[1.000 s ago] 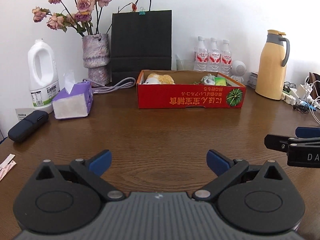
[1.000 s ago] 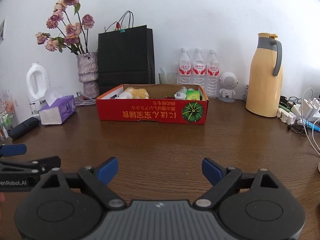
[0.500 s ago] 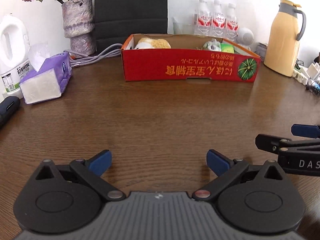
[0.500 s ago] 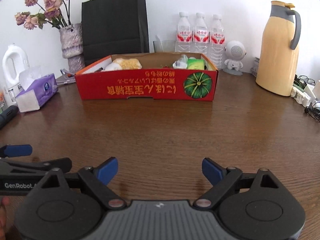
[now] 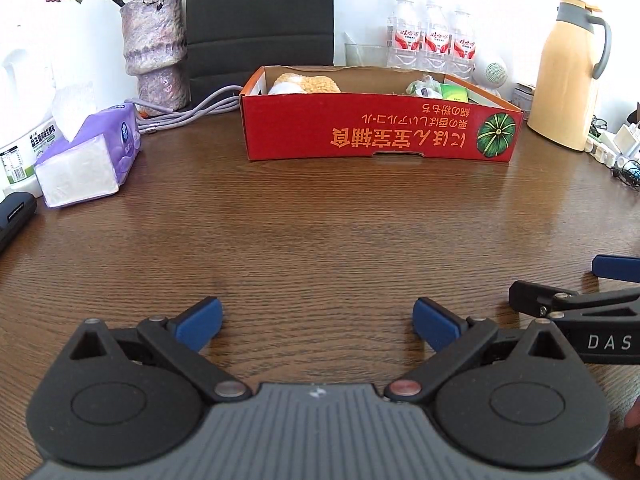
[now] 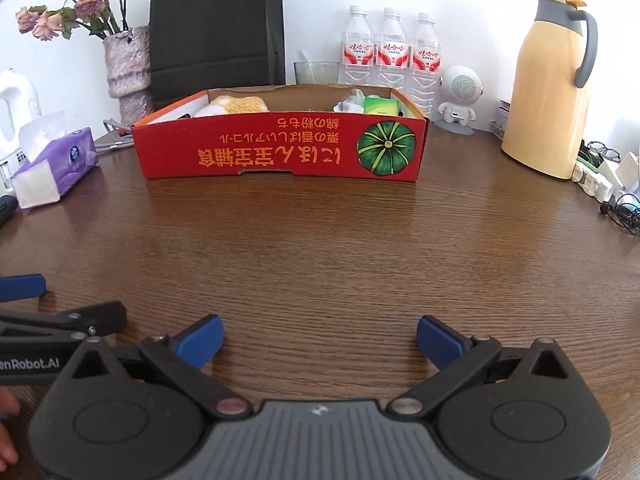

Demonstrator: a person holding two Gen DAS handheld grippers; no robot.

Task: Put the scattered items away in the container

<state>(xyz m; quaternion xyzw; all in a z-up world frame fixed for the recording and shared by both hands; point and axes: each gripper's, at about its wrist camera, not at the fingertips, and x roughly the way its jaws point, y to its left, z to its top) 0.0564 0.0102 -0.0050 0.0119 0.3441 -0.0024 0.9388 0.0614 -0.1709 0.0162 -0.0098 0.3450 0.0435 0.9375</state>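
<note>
A red cardboard box (image 5: 380, 132) with a green pumpkin picture stands at the back middle of the brown table; it also shows in the right wrist view (image 6: 280, 148). Inside it lie a yellow-and-white plush toy (image 5: 304, 83), a clear wrapped item (image 5: 420, 86) and a green packet (image 5: 454, 92). My left gripper (image 5: 318, 320) is open and empty, low over bare table well in front of the box. My right gripper (image 6: 320, 340) is open and empty beside it, to its right.
A purple tissue pack (image 5: 92, 160), a white jug (image 5: 24, 120) and a dark case (image 5: 14, 216) are at left. A vase of dried roses (image 5: 154, 48), black bag (image 5: 260, 20), water bottles (image 5: 434, 44), a white speaker (image 6: 460, 98), yellow thermos (image 5: 568, 68) and cables (image 5: 616, 152) line the back and right.
Both grippers have moved forward toward the box and tipped down, so the box looks larger and nearer. Both stay open and empty.
</note>
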